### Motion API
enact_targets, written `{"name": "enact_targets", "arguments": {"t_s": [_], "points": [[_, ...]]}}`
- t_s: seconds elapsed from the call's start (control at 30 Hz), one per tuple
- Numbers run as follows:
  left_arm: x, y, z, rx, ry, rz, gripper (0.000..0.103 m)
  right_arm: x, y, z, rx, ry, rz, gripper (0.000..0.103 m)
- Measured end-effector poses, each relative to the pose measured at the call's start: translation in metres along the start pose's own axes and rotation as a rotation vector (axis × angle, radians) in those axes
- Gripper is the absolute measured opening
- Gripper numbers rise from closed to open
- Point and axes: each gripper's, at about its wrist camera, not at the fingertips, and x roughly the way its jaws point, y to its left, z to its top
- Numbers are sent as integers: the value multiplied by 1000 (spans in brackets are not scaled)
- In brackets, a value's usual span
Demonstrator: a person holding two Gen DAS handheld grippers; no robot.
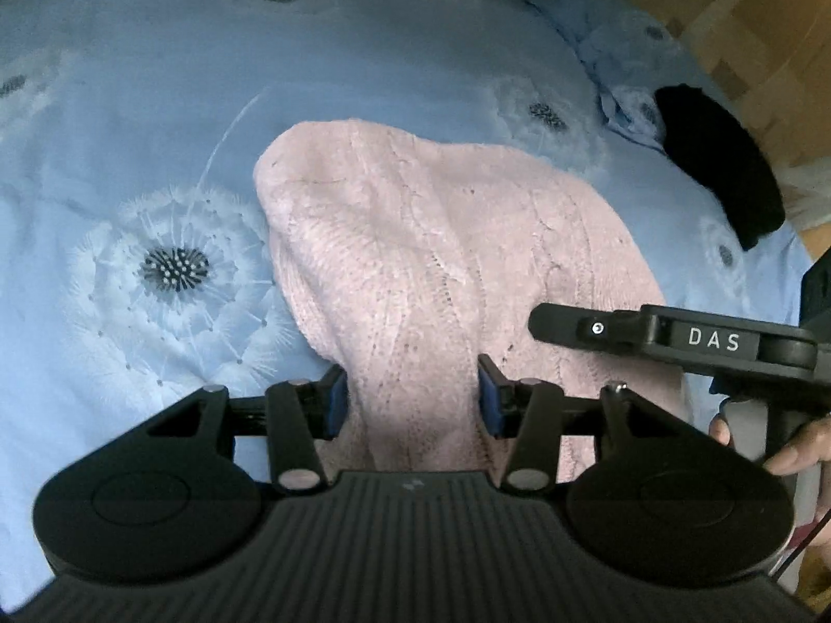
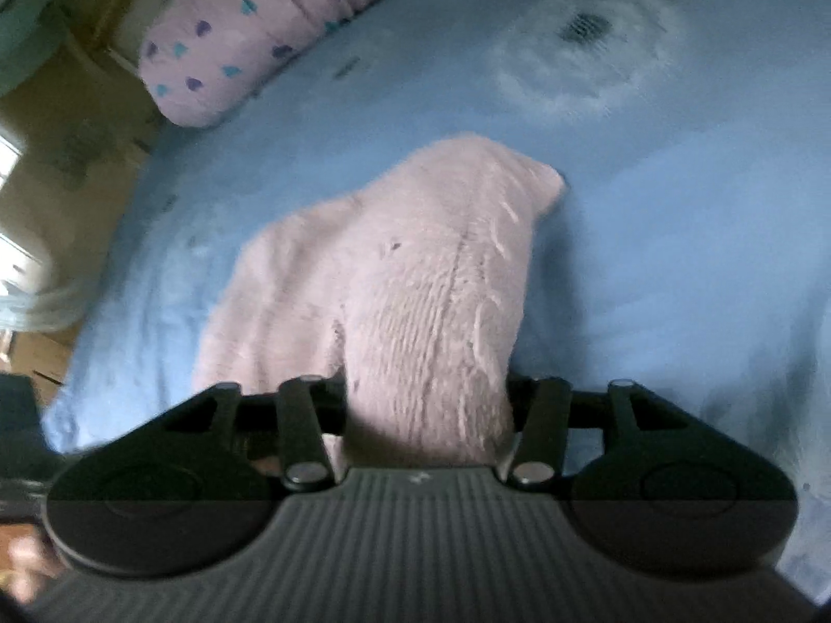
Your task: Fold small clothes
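Observation:
A pink cable-knit garment (image 1: 426, 239) lies on a light blue bedsheet (image 1: 156, 78) printed with dandelions. Its near end rises in a bunch up into my left gripper (image 1: 414, 405), whose blue pads (image 1: 336, 405) press on both sides of the fabric. From the right, my right gripper (image 1: 550, 324) reaches in over the same garment's edge. In the right wrist view the garment (image 2: 415, 270) tents up from the sheet (image 2: 675, 259) into my right gripper (image 2: 428, 405). The knit fills the whole gap there and hides the pads.
A black cloth item (image 1: 722, 166) lies at the bed's right edge beside crumpled blue fabric (image 1: 597, 46). A pink bolster with coloured dots (image 2: 244, 31) runs along the far side. Wooden floor (image 1: 753, 26) lies past the edge. A person's fingers (image 1: 794, 449) grip the right handle.

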Motion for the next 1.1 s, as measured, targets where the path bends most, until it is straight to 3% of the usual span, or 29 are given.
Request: {"name": "enact_targets", "arguments": {"t_s": [0.23, 0.43, 0.5, 0.57, 0.63, 0.93, 1.1], "points": [[-30, -10, 3, 6, -55, 59, 55, -26, 20, -4, -47, -49, -75, 61], [-52, 0, -9, -21, -57, 137, 55, -80, 20, -22, -58, -165, -125, 60], [-50, 6, -13, -39, -46, 159, 55, -88, 18, -30, -32, -184, -134, 43], [-42, 7, -17, -56, -32, 173, 55, -88, 15, -39, -33, -176, -150, 33], [-35, 7, -20, -37, -27, 201, 55, -78, 11, -45, -33, -161, -162, 30], [-29, 4, -18, -53, -25, 245, 56, -55, 10, -55, -86, -137, -227, 30], [-53, -3, -20, -73, -17, 226, 65, -73, 23, -58, -95, -161, -238, 31]]}}
